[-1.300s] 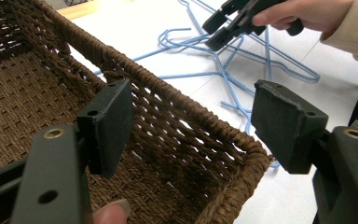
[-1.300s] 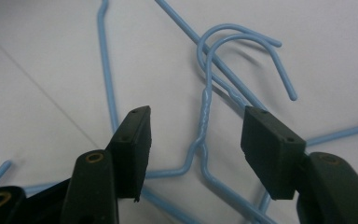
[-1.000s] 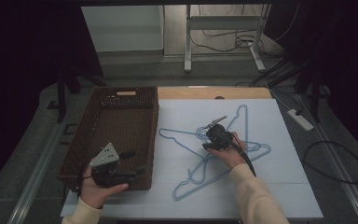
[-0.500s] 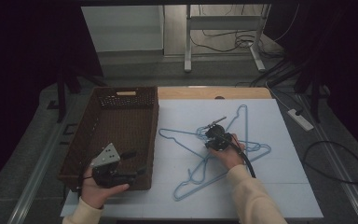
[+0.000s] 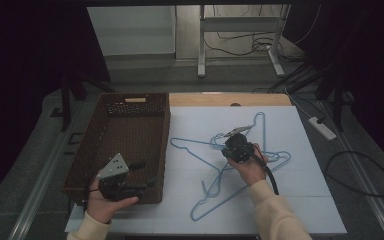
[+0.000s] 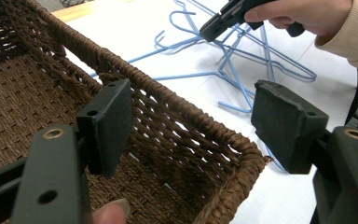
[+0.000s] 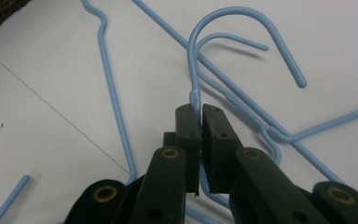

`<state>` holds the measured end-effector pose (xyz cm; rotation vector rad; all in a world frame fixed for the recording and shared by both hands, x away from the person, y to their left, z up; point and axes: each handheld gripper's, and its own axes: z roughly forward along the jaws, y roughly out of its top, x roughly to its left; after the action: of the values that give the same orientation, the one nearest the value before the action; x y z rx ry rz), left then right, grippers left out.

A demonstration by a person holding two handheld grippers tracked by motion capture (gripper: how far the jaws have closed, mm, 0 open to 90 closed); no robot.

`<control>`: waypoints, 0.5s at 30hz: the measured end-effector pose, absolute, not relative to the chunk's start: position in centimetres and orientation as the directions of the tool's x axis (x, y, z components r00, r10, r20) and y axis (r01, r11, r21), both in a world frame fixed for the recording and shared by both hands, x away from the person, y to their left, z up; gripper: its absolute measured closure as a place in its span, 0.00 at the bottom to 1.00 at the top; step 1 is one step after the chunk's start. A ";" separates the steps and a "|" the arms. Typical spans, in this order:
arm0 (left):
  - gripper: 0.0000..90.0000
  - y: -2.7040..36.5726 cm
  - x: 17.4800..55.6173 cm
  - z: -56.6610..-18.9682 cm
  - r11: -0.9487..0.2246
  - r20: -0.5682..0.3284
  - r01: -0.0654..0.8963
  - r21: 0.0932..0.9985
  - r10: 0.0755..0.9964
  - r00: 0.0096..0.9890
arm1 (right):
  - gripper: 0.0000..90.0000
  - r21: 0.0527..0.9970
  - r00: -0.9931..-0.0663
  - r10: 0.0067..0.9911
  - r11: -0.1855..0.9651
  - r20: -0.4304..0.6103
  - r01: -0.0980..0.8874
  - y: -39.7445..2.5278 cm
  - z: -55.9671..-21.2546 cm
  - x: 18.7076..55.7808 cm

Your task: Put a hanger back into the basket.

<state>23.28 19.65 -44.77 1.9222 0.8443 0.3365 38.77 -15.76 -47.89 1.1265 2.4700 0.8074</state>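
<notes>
- Blue wire hangers (image 5: 240,165): several, lying tangled in a loose pile on the white tabletop (image 5: 305,200), right of the basket; frames cross one another, hooks pointing in different directions.
- Right gripper view: one hanger neck (image 7: 195,100), just below its curved hook (image 7: 242,28), sits between the two black jaws. A second hook lies directly beside the first.
- Right gripper (image 7: 200,114): jaws nearly together, clamped on that neck with only the wire's width between them. In the high view it sits over the middle of the pile (image 5: 236,134), held by the right hand (image 5: 250,167), cable trailing back along the sleeve.
- Left gripper (image 6: 191,123): jaws spread wide, nothing between them. They hover over the near right corner of the basket.
- Left hand (image 5: 107,200) holds that gripper at the basket's near end, well apart from the hangers.
- Brown wicker basket (image 5: 87,165): rectangular, on the left part of the tabletop, inside bare where visible; handle slot in the far wall.
</notes>
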 end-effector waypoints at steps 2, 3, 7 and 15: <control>0.33 19.6 23.3 -44.8 -0.288 -0.118 0.414 0.864 0.683 0.721 | 0.96 0.610 -0.643 0.765 0.528 -0.040 0.591 -16.0 -47.9 38.7; 0.33 19.6 23.3 -44.8 -0.288 -0.118 0.414 0.863 0.683 0.721 | 0.96 0.613 -0.642 0.766 0.526 -0.039 0.590 -16.1 -47.9 38.6; 0.33 19.3 23.1 -44.5 -0.280 -0.125 0.411 0.867 0.677 0.726 | 0.96 0.627 -0.642 0.766 0.517 -0.035 0.583 -16.2 -47.8 38.3; 0.33 16.5 22.7 -43.8 -0.313 -0.135 0.423 0.850 0.646 0.751 | 0.96 0.661 -0.652 0.757 0.505 -0.031 0.555 -16.4 -47.2 37.3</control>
<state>22.68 16.50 -43.83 1.9550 0.8122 0.2828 37.34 -16.36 -47.24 1.0993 2.4351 0.9001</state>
